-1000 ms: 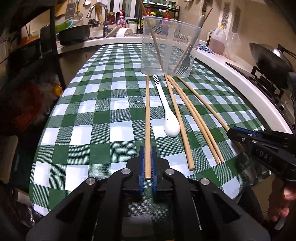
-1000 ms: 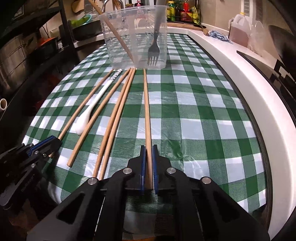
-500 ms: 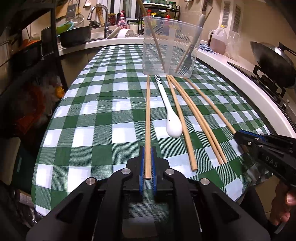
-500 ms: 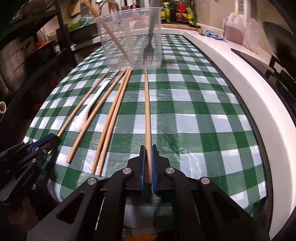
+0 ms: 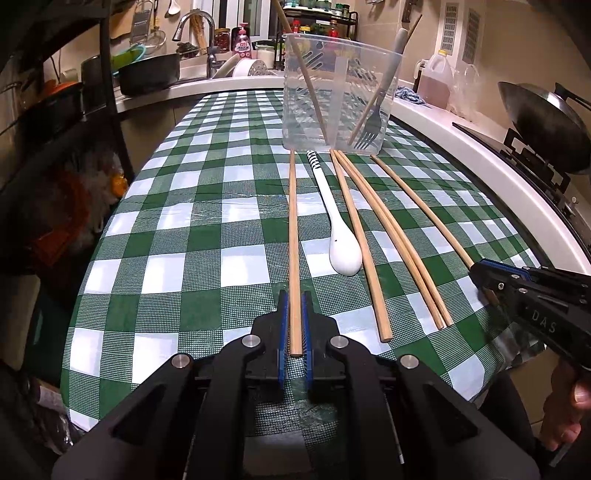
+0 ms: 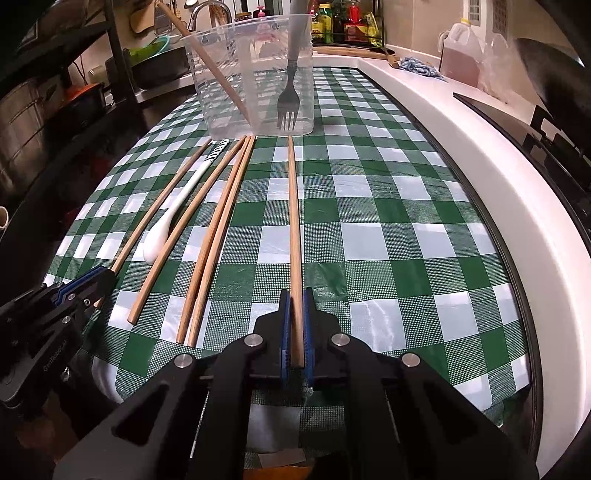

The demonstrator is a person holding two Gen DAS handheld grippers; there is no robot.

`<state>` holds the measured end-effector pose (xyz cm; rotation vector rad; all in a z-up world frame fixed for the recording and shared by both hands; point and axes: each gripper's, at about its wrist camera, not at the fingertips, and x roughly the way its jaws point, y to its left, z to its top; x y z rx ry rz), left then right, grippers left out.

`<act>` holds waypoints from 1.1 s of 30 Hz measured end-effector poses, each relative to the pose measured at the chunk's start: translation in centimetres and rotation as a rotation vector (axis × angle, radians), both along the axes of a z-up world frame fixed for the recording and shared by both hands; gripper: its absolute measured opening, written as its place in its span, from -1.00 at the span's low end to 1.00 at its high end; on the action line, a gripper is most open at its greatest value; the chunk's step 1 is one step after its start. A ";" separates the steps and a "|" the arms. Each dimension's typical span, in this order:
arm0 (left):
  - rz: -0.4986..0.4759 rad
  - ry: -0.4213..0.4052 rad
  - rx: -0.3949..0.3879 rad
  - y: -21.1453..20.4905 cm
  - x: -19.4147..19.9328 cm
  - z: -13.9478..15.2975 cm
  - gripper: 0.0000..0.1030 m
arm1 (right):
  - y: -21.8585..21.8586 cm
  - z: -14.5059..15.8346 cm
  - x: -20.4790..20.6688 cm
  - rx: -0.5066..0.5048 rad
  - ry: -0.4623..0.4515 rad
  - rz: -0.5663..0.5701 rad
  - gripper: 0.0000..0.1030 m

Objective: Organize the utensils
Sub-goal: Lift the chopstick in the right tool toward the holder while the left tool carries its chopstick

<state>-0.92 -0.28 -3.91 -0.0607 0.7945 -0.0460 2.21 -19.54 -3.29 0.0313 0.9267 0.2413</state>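
On the green-and-white checked tablecloth (image 5: 184,240) lie several wooden chopsticks and a white spoon (image 5: 343,251) with a striped handle. My left gripper (image 5: 294,295) is shut on the near end of the leftmost chopstick (image 5: 293,221). My right gripper (image 6: 294,293) is shut on the near end of the rightmost chopstick (image 6: 291,206). Both held sticks point at the clear plastic container (image 5: 332,92), which holds a fork (image 6: 288,110) and a leaning chopstick (image 6: 218,74). Three loose chopsticks (image 6: 218,236) lie between the held ones. Each view catches the other gripper: right gripper (image 5: 476,269), left gripper (image 6: 105,275).
A white counter edge (image 6: 461,147) curves along the table's right side, with a wok (image 5: 543,122) on the stove and an oil jug (image 5: 436,77) behind it. A sink faucet (image 5: 199,29) and pots stand at the back left. A dark shelf rack (image 5: 107,92) is on the left. A person's hand (image 5: 569,406) holds the right gripper.
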 end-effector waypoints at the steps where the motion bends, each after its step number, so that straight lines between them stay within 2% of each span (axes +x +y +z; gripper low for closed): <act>1: 0.000 0.000 0.000 0.0 0.0 0.0 -0.87 | 0.0 0.0 0.0 -0.001 -0.001 0.000 -0.86; 13: -0.003 -0.013 0.012 -0.1 -0.1 0.0 -0.87 | 0.1 0.3 0.0 0.019 -0.015 0.016 -0.88; 23: -0.019 -0.097 0.041 -1.1 -1.7 2.0 -0.87 | -0.7 3.7 -1.3 0.031 -0.161 0.020 -0.88; 33: 0.010 -0.183 0.004 -0.4 -3.3 6.0 -0.87 | -1.5 7.4 -2.5 0.079 -0.282 0.037 -0.89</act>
